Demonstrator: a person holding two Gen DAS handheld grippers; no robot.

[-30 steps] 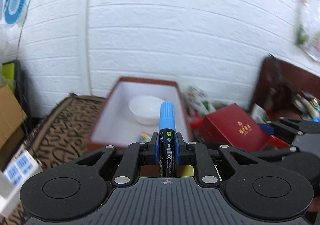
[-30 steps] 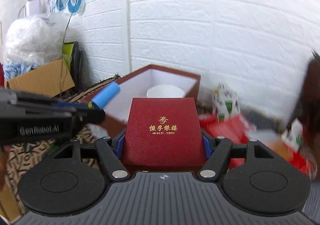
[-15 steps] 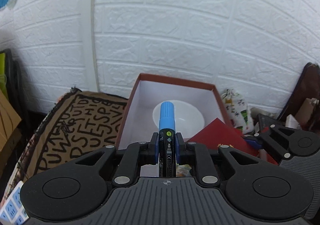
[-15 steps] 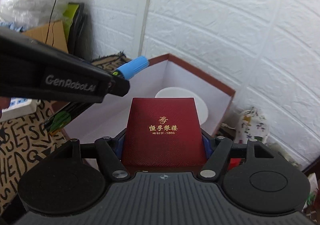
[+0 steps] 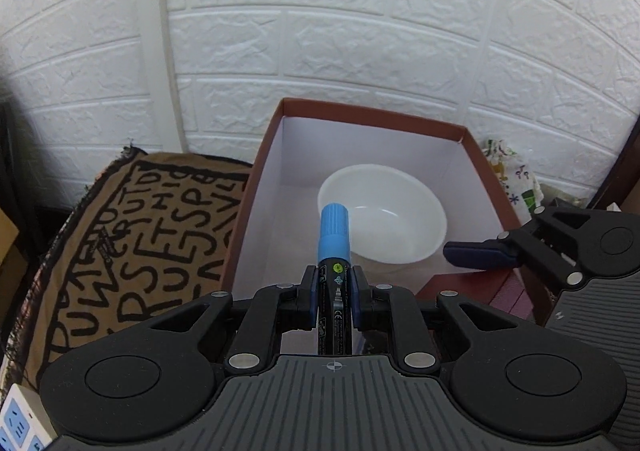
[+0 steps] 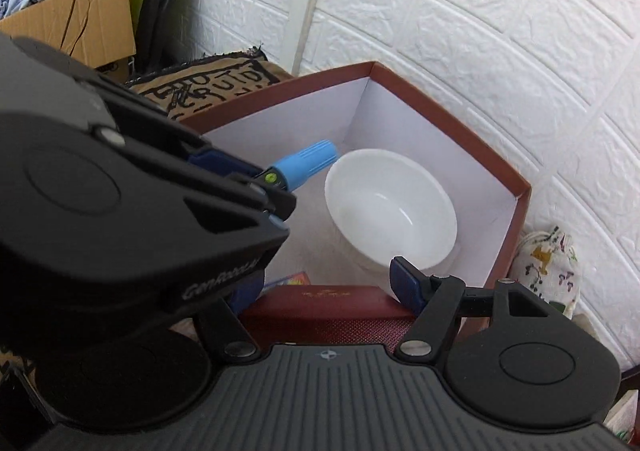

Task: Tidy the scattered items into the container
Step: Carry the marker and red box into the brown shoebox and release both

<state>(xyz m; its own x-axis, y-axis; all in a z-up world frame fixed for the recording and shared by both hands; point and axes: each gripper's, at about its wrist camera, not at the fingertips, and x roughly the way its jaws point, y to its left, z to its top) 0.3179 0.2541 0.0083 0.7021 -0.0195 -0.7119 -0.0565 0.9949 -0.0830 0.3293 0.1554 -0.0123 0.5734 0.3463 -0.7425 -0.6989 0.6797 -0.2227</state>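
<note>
My left gripper (image 5: pixel 334 287) is shut on a black marker with a blue cap (image 5: pixel 334 229), held above the near end of the brown box with a white lining (image 5: pixel 376 119). A white bowl (image 5: pixel 384 211) sits inside the box. My right gripper (image 6: pixel 324 291) is open; the red gift case (image 6: pixel 320 309) lies flat below and between its spread fingers, at the box's near end. The left gripper and the marker also show in the right wrist view (image 6: pixel 306 167). The red case shows in the left wrist view (image 5: pixel 480 295).
A tan cloth with black letters (image 5: pixel 132 243) lies left of the box. A white brick wall (image 5: pixel 360 31) stands right behind it. A patterned cloth pouch (image 6: pixel 548 271) lies to the box's right. A cardboard carton (image 6: pixel 80 23) stands at far left.
Both grippers moved forward over the box. My right gripper opened and the red case dropped out of its grip to lie below the fingers. The left still holds the marker.
</note>
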